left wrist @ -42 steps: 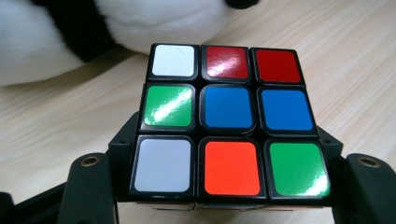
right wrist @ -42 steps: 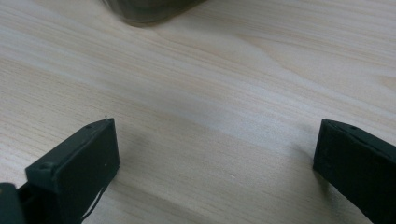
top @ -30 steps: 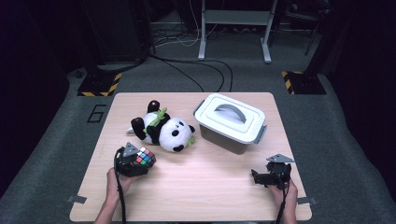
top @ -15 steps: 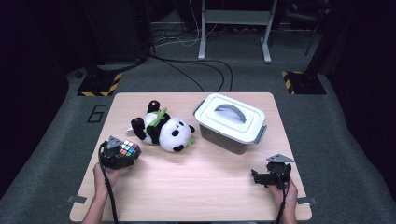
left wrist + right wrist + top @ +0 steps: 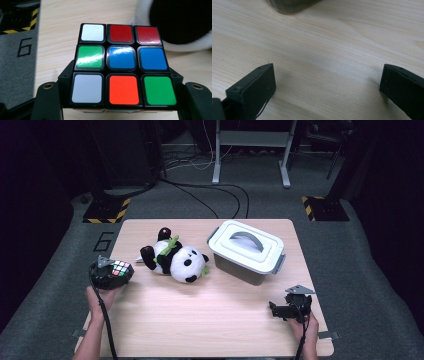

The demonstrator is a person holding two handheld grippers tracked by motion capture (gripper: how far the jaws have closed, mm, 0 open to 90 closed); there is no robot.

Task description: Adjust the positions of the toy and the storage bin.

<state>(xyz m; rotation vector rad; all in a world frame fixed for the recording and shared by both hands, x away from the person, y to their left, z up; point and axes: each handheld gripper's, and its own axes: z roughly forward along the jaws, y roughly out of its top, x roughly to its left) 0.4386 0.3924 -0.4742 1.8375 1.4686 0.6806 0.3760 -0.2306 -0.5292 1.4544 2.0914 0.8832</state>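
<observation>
The left gripper (image 5: 111, 274) has the multicoloured plastic puzzle cube (image 5: 123, 65) clamped between its black jaws, pads pressed against both sides, and it has swung away from the middle of the pale wooden table (image 5: 215, 330). A second ago the cube rode just in front of the black-and-white plush panda (image 5: 175, 261); now it hangs over the table's left edge, next to the grey floor mat with the number six (image 5: 106, 241), the panda's head just off to its right in the left gripper view. So the cube is being carried off, lifted clear of the wood, and my guess is it is headed for a new spot at the left side rather than the white lidded plastic box with the grey handle (image 5: 246, 250), which sits shut and untouched behind. Over on the other side, the right gripper (image 5: 286, 309) hasn't budged: jaws spread wide, nothing between them, resting low over bare wood near the front right corner.
</observation>
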